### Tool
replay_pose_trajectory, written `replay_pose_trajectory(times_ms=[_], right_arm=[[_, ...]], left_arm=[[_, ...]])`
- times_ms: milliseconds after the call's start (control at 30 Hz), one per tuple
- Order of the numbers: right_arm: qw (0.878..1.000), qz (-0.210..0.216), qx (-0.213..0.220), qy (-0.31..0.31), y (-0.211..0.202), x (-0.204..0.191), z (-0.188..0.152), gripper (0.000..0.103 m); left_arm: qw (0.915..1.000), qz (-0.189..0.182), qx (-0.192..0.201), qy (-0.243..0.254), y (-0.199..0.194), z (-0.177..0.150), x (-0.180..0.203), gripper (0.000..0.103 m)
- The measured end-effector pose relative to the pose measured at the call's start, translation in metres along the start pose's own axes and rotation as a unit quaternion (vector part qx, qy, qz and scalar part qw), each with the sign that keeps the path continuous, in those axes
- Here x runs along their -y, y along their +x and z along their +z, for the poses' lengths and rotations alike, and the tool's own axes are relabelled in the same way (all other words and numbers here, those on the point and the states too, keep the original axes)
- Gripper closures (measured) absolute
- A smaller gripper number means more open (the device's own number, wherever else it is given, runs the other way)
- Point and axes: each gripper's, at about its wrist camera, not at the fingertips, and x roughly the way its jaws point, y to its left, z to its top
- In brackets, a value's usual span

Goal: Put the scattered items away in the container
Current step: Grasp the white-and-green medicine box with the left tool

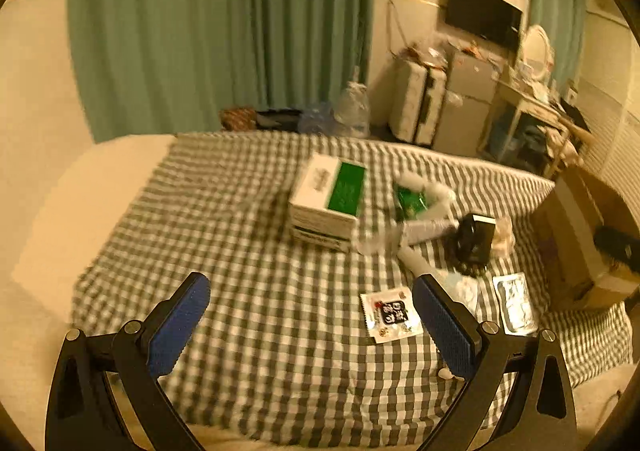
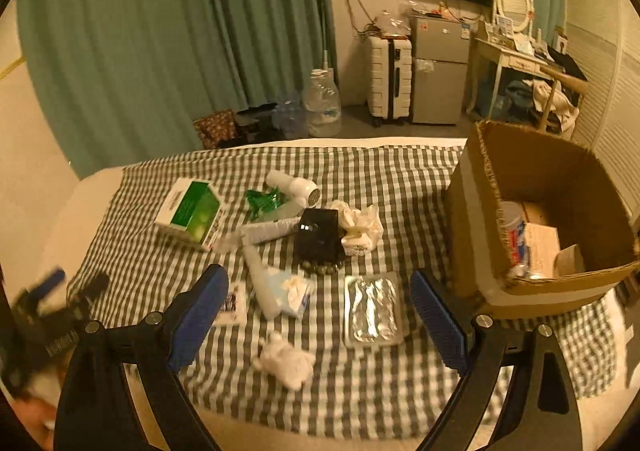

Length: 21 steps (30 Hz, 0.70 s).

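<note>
Scattered items lie on a checked cloth [image 2: 400, 187]: a white and green box [image 2: 190, 213] [image 1: 328, 199], a green foil bag [image 2: 262, 201], a white handheld device [image 2: 296, 185], a black item [image 2: 318, 237] [image 1: 474, 239], a white tube [image 2: 262, 287], a foil packet [image 2: 372, 309] [image 1: 516, 303], a snack sachet [image 1: 390, 315] and a crumpled tissue [image 2: 286, 361]. The cardboard box [image 2: 468, 211] [image 1: 580, 235] stands at the right with several things inside. My right gripper [image 2: 318, 275] hovers open above the tube and foil packet. My left gripper [image 1: 310, 283] is open and empty over bare cloth, left of the sachet.
The cloth covers a bed whose near and left edges show pale mattress [image 1: 80, 211]. Beyond the bed are green curtains [image 2: 160, 31], water bottles [image 2: 322, 103], a white suitcase [image 2: 390, 79], a small fridge [image 2: 440, 71] and a cluttered desk [image 2: 520, 55].
</note>
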Motion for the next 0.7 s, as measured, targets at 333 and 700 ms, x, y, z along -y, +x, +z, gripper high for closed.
replay_pose_trajectory(times_ms=[333, 700], right_arm=[[0.999, -0.024, -0.017, 0.014, 0.067, -0.014, 0.000, 0.011], [0.997, -0.023, -0.032, 0.063, 0.141, 0.003, 0.004, 0.011]], left_arm=[[0.9996, -0.013, -0.012, -0.020, 0.044, 0.016, -0.007, 0.000], [0.9998, -0.016, -0.010, -0.003, 0.095, 0.024, 0.001, 0.000]])
